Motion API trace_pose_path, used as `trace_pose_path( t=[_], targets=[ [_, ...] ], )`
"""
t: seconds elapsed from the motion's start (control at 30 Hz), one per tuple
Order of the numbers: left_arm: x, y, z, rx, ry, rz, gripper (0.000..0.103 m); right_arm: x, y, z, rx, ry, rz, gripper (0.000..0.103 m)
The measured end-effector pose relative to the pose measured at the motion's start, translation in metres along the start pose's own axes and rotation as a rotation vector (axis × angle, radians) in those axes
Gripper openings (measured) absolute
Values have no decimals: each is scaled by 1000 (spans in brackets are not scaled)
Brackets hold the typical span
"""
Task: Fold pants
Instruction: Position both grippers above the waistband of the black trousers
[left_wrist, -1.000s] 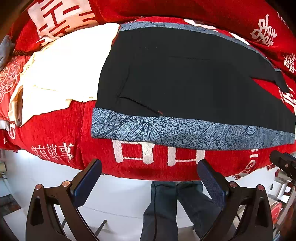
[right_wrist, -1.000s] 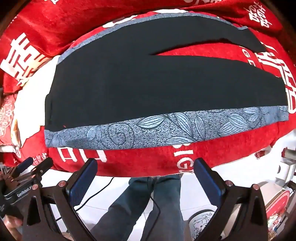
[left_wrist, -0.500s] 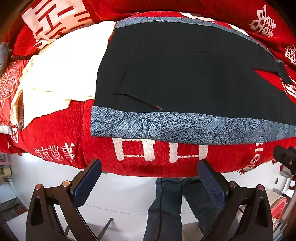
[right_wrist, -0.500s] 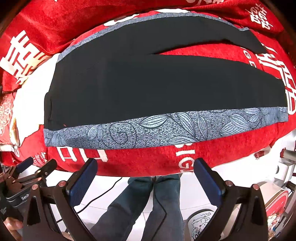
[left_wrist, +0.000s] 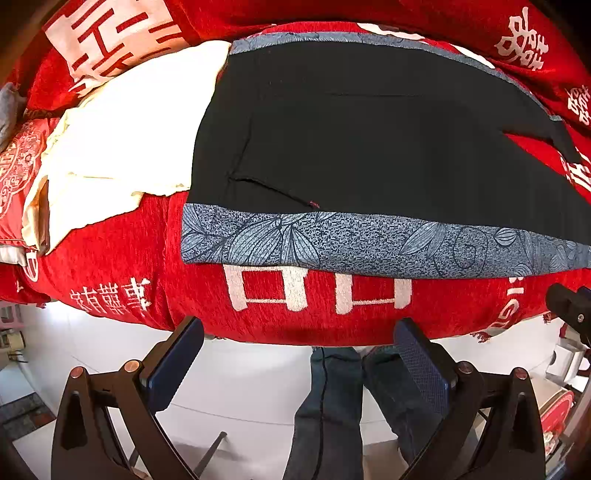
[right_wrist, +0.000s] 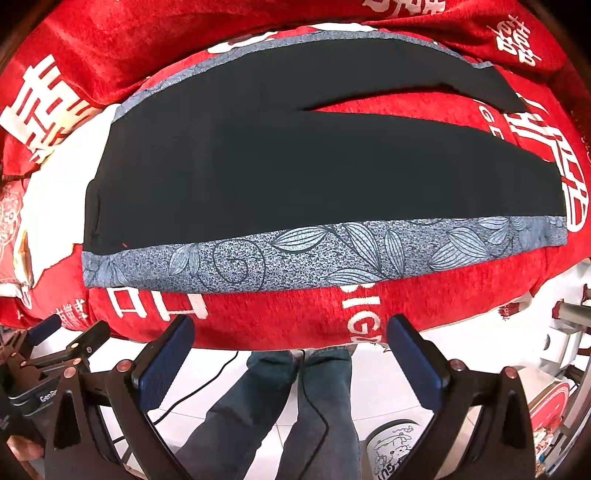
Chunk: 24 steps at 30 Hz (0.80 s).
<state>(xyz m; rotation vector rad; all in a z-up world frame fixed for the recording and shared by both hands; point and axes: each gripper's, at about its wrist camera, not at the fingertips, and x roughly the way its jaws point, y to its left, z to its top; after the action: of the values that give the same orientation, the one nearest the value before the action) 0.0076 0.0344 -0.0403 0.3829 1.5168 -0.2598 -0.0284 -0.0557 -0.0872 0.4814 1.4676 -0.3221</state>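
Black pants (left_wrist: 369, 140) (right_wrist: 295, 177) with a grey-blue leaf-print side stripe (left_wrist: 369, 243) (right_wrist: 314, 247) lie flat on a red cloth, waist to the left, legs splayed apart to the right. In the left wrist view my left gripper (left_wrist: 299, 354) is open and empty, hanging off the near edge of the surface below the waist end. My right gripper (right_wrist: 291, 354) is open and empty too, below the middle of the near leg. The left gripper (right_wrist: 70, 343) also shows at the lower left of the right wrist view.
A cream cloth (left_wrist: 122, 147) lies left of the waistband on the red cover (left_wrist: 295, 306) with white characters. A person's jeans-clad legs (right_wrist: 288, 406) stand on the white floor below. A white printed container (right_wrist: 391, 450) and a black cable (right_wrist: 207, 384) are on the floor.
Both grippers have shifted slightly; the pants sit a little lower and closer in the left wrist view. In the right wrist view the left gripper has drifted a little. Nothing was grasped.
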Motion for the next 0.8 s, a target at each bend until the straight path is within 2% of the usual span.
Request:
trace_pose_path(
  t=[0.8],
  targets=[
    [1,-7,-3,0,9,7,103,-1,-7,-4,-25,-10,-24,103]
  ],
)
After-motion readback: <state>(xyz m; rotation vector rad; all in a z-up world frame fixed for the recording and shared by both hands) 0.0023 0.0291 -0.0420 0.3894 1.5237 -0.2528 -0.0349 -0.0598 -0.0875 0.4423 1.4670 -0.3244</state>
